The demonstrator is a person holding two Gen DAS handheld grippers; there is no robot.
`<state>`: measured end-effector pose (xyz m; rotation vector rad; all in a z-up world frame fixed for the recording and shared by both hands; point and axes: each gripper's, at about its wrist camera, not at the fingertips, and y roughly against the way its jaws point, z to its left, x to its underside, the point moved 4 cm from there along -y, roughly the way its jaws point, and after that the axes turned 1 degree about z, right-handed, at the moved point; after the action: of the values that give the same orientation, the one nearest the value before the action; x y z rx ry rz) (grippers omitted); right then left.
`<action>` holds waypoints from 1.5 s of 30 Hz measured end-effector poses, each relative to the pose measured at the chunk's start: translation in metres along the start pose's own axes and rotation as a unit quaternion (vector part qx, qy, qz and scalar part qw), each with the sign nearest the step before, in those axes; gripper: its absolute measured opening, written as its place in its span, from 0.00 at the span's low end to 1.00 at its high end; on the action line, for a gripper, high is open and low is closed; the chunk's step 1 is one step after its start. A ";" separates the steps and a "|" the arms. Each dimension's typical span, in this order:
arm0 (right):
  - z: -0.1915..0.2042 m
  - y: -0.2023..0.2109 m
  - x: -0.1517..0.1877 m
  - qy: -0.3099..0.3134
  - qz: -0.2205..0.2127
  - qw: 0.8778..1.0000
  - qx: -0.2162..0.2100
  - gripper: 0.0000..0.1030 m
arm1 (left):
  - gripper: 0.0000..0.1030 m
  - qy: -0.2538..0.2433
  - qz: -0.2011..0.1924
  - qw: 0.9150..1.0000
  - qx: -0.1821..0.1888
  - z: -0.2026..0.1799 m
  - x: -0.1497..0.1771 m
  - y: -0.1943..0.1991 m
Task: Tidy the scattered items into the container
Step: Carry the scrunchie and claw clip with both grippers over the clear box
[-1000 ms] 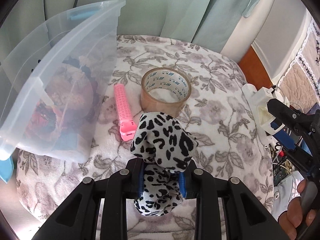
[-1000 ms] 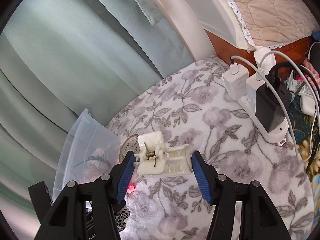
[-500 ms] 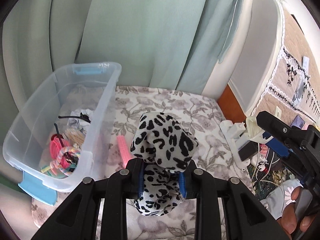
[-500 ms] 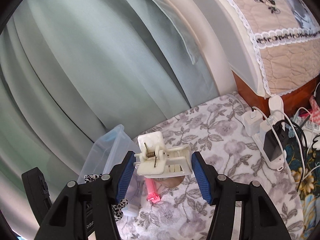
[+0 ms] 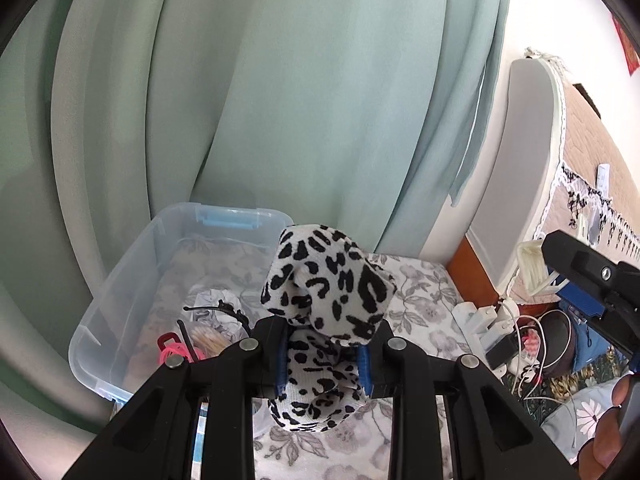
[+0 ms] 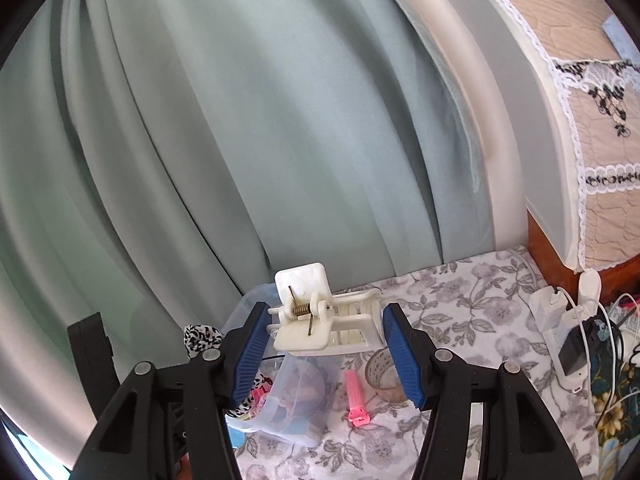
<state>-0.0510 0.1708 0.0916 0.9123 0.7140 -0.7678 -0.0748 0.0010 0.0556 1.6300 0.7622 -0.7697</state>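
A pale green curtain [image 6: 240,128] hangs behind the floral blanket [image 6: 460,320], a white power strip [image 6: 560,336] at its edge.

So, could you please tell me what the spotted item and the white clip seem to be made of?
The spotted item looks like soft knit fabric: it folds and bulges, matte. The white clip looks like hard, slightly glossy plastic with a metal spring, judging by its crisp moulded edges.

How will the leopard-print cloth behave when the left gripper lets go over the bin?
Probably floppy: the cloth bulges and folds above the left gripper, whose pads pinch it into a narrow waist. It looks light and soft, so it should drop limply into the bin rather than bounce or roll. Its knit surface may cling briefly to the pads.
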 end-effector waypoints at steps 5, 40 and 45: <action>0.022 -0.012 0.008 0.025 0.020 0.999 -0.006 0.59 | 0.28 0.023 -0.004 1.000 -0.013 0.028 -0.001 0.001; 0.107 -0.139 0.102 0.102 0.212 0.970 -0.068 0.59 | 0.28 0.164 0.051 0.983 -0.063 0.166 0.042 -0.034; 0.107 -0.153 0.111 0.101 0.229 0.966 -0.072 0.59 | 0.28 0.169 0.058 0.982 -0.066 0.170 0.046 -0.039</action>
<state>-0.0947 -0.0132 -0.0150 0.9830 0.6913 -0.2125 -0.0954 -0.1559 -0.0313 1.6881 0.9275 -0.3528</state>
